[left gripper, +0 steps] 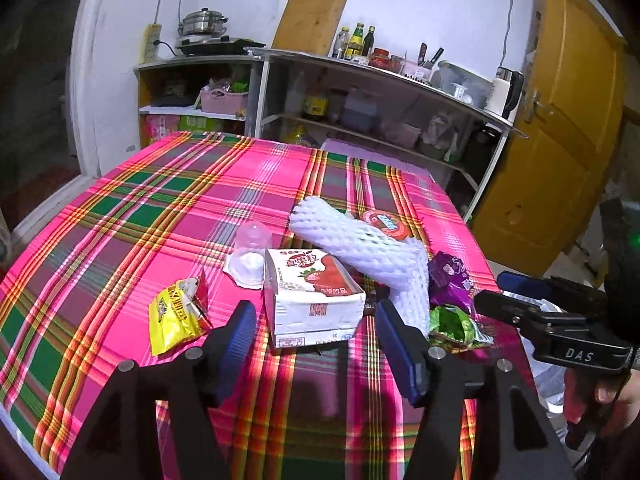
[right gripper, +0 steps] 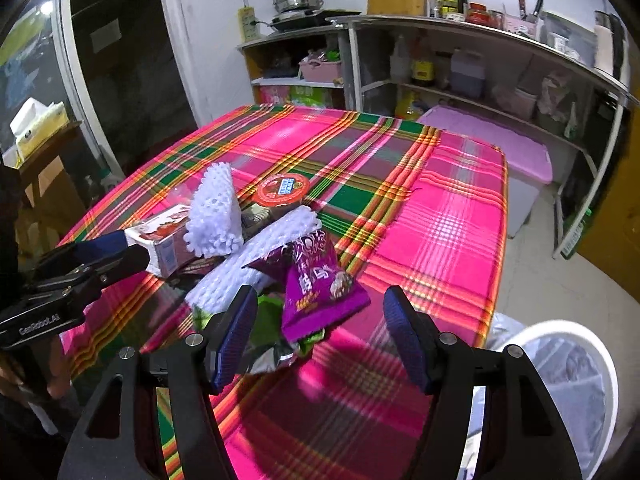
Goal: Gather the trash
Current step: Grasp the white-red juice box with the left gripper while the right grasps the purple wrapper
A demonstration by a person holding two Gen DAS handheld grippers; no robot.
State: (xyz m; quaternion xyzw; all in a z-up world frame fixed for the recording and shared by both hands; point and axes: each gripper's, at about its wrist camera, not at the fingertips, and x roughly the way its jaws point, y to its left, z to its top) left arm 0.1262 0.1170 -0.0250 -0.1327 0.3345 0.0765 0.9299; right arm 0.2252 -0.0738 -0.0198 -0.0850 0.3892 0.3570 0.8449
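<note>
Trash lies on a pink plaid tablecloth (left gripper: 168, 216). A white and red strawberry drink carton (left gripper: 312, 300) sits just ahead of my open left gripper (left gripper: 316, 340), between its fingers. A yellow wrapper (left gripper: 176, 316) lies left of it, a clear cup (left gripper: 252, 236) and white lid (left gripper: 246, 266) behind. White foam netting (left gripper: 360, 240), a purple snack bag (left gripper: 450, 280) and a green wrapper (left gripper: 456, 326) lie to the right. My right gripper (right gripper: 320, 332) is open over the purple snack bag (right gripper: 320, 280) and green wrapper (right gripper: 268, 320). A red round lid (right gripper: 282, 191) lies beyond.
A white bin with a clear liner (right gripper: 560, 380) stands off the table's right edge. Kitchen shelves (left gripper: 380, 92) with bottles and a pot stand behind the table, a pink storage box (right gripper: 500, 144) beside them. A yellow door (left gripper: 560, 120) is at the right.
</note>
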